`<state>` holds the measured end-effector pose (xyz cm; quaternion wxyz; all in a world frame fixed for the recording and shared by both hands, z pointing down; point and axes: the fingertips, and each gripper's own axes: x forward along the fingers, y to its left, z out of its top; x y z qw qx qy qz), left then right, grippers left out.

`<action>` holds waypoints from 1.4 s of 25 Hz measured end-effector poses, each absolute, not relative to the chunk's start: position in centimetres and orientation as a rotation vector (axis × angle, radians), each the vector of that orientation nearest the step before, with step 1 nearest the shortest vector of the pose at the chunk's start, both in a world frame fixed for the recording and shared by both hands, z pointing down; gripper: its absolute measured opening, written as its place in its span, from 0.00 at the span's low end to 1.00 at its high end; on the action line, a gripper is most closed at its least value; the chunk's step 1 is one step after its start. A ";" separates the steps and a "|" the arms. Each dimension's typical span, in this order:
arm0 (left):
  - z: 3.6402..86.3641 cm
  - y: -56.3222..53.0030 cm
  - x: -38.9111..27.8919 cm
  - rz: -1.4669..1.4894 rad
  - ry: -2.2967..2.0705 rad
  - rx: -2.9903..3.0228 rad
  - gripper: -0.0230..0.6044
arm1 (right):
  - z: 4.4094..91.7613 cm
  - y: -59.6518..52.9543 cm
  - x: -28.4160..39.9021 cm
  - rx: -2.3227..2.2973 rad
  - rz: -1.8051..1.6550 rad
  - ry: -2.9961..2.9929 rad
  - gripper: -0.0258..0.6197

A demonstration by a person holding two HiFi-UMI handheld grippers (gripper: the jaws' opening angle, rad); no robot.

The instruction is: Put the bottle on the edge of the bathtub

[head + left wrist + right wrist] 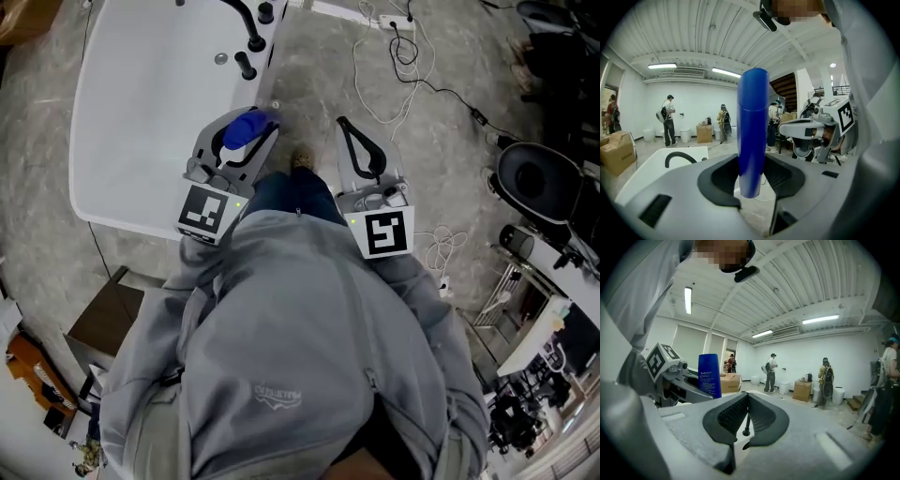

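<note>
A blue bottle (pixel 246 129) stands between the jaws of my left gripper (pixel 258 127), which is shut on it and held close to my body over the near right corner of the white bathtub (pixel 112 141). In the left gripper view the bottle (pixel 752 126) rises upright from the left gripper (pixel 752 174), with the tub rim (pixel 651 164) low at left. My right gripper (pixel 342 124) hovers over the floor right of the tub, shut with nothing in it. The right gripper view shows the right gripper (pixel 747 397) with tips together and the bottle (pixel 709 376) at left.
A black faucet (pixel 253 28) and knobs sit on the tub's far right edge. White cables (pixel 398 66) trail across the grey floor, a black round stool (pixel 536 180) stands at right and a brown box (pixel 108 314) at lower left. People (pixel 668 119) and cardboard boxes stand far off.
</note>
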<state>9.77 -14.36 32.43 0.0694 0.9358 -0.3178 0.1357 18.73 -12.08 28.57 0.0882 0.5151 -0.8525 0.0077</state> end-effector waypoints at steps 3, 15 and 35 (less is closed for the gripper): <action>32.8 -15.7 9.5 0.413 -0.946 2.821 0.29 | 29.3 -13.9 17.6 1.506 0.052 -2.555 0.04; 36.6 -18.1 7.2 0.543 -0.873 2.875 0.29 | 35.1 -17.2 12.7 1.484 0.186 -2.581 0.04; 49.2 -23.3 4.4 0.569 -0.923 2.768 0.29 | 47.4 -23.0 9.7 1.353 0.266 -2.574 0.04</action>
